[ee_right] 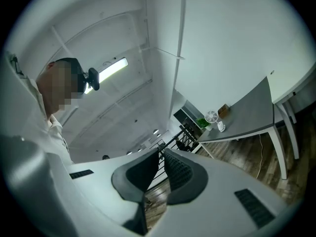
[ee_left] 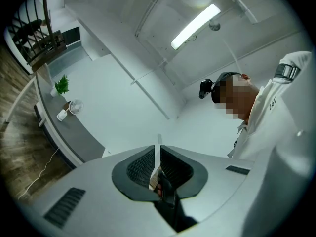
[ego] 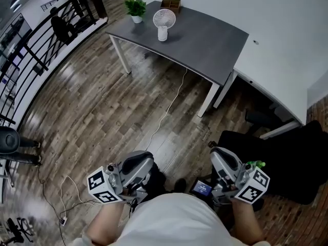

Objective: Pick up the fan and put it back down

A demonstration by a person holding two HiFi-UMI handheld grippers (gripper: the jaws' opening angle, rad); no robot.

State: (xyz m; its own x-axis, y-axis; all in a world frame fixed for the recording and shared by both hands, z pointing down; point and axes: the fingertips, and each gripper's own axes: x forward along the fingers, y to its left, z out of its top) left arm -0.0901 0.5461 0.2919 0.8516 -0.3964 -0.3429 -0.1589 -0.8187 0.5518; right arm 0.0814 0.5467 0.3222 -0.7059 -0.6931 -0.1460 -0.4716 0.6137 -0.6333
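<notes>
Holds left gripper (ee_left: 157, 164) and right gripper (ee_right: 160, 169) low, fingers (ee_left: 140, 167) together on nothing, well apart from the white desk fan (ego: 163, 22) on the grey counter (ego: 205, 45); needs fingers opened before closing on its stem.

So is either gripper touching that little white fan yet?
Apart. In the head view the fan stands on the grey table far ahead, while the left gripper and right gripper are near the person's body, floor between.

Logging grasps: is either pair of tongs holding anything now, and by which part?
Nothing held: left tongs and right tongs are shut, empty; the fan stands untouched on the table.
</notes>
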